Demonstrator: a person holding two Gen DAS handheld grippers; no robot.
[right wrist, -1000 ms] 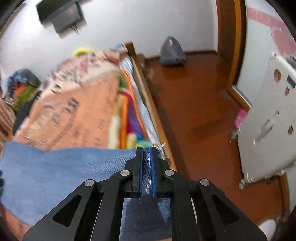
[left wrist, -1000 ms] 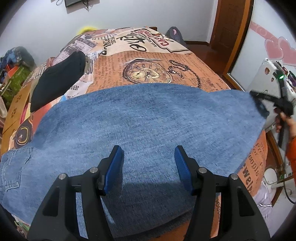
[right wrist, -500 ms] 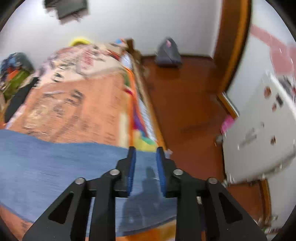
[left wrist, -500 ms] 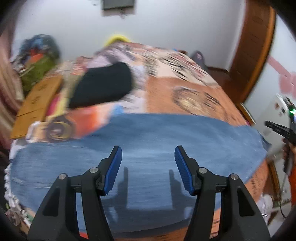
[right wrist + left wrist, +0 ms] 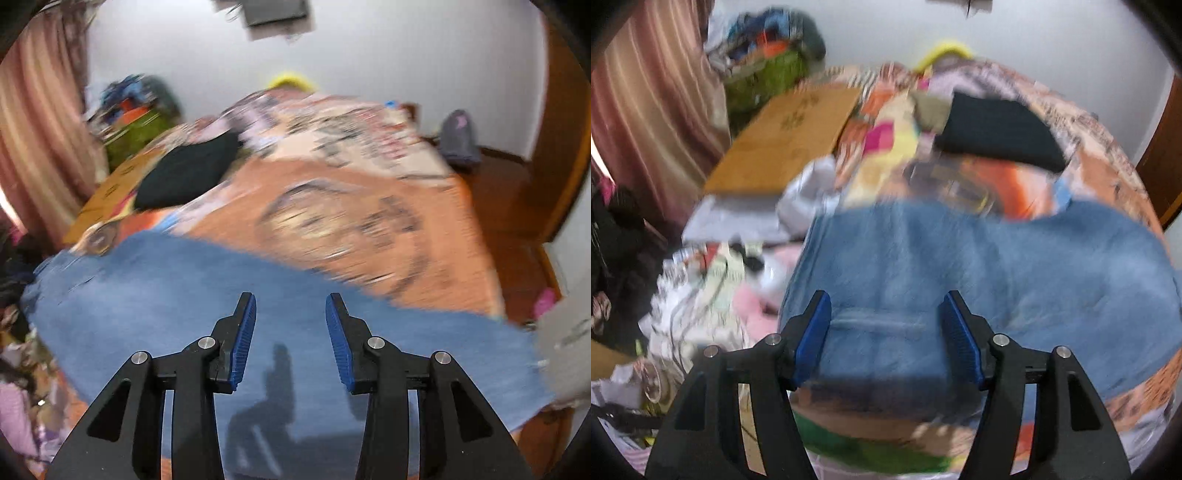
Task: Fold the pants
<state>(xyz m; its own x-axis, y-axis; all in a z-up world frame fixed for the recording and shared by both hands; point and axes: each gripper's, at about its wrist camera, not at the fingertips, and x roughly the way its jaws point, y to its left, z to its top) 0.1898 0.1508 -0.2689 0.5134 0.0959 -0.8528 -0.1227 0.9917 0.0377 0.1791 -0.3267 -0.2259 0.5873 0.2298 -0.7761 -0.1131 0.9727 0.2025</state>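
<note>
Both claws opening, nothing gripped: left claw (image 5: 884,332), right claw (image 5: 290,334), over jeans (image 5: 184,295) flat along bed (image 5: 369,229) edge.

Both grippers, left gripper (image 5: 884,332) and right gripper (image 5: 290,338), show black angular arms, ribbed blue pads (image 5: 812,341), silver screws (image 5: 376,342).

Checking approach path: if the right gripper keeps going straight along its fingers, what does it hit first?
Most likely the blue jeans lying flat on the bed. The right gripper is angled down over the denim, jaws opening, nothing between them. The frame is blurred, so the exact contact spot is unclear.
</note>
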